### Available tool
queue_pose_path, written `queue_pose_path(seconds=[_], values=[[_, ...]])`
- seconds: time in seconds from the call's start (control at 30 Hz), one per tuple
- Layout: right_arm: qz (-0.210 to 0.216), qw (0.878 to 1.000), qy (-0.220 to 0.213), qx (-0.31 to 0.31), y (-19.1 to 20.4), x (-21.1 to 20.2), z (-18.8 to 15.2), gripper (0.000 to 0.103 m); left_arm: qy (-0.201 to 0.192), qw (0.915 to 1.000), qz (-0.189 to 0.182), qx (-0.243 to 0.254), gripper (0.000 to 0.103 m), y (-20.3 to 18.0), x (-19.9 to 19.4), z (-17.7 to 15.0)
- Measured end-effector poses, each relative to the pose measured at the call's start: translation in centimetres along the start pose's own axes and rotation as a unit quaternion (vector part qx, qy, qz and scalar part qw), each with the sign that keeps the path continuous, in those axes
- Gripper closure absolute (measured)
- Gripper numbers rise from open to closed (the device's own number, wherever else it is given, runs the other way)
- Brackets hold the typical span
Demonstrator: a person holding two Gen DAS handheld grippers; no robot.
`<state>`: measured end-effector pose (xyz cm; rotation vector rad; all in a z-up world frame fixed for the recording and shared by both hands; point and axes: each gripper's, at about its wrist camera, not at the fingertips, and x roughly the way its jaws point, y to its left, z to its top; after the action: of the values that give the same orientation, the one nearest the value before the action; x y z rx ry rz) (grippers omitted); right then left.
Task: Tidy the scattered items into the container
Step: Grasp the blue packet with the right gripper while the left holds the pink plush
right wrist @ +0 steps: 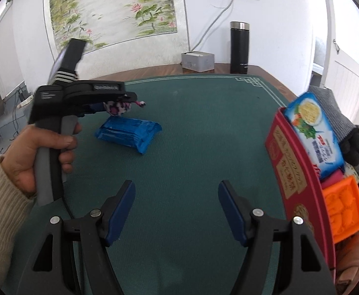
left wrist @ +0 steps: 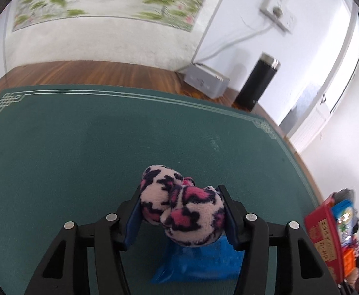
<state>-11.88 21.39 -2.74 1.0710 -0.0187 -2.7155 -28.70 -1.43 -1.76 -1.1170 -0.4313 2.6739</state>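
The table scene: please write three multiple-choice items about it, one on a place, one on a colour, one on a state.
1. Where does the blue packet lie?
A. on the green mat
B. in the red box
C. on the floor

2. What colour is the flask?
A. white
B. black
C. orange

3. What is the left claw doing?
A. hanging empty
B. gripping the fuzzy pink sock
C. gripping the blue packet

Answers:
1 A, the packet rests flat on the mat, apart from the box.
2 B, its body is black under a steel cap.
3 B, both pads press the sock.
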Motion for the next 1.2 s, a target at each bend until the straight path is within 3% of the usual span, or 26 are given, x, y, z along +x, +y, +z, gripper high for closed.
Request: queue_pose_path(seconds=[0.37,0.63,1.0,1.2], values=[[0.08,0.995,0.005,-0.052,3.2,6.4,6.2,0.025,-0.031,0.999,-0.011,-0.032,0.045,3.2,-4.9,-0.8],[0.097,0.983,0.07,-0.142,6.1,13.3,8.5,0.023,-0.035,0.9982,-0.016,-0.046,0.045,4.3,-5.1,-0.2],[0.084,0.973,0.088,-0.195,9.0,10.8,4.9,0.024,-0.034,0.9979,-0.017,-0.053,0.045,4.3,-5.1,-0.3],[0.033,0.981,0.059,-0.18,9.1,10.2,4.9,0.025,-0.033,0.998,-0.021,-0.049,0.045,4.0,-5.1,-0.4]])
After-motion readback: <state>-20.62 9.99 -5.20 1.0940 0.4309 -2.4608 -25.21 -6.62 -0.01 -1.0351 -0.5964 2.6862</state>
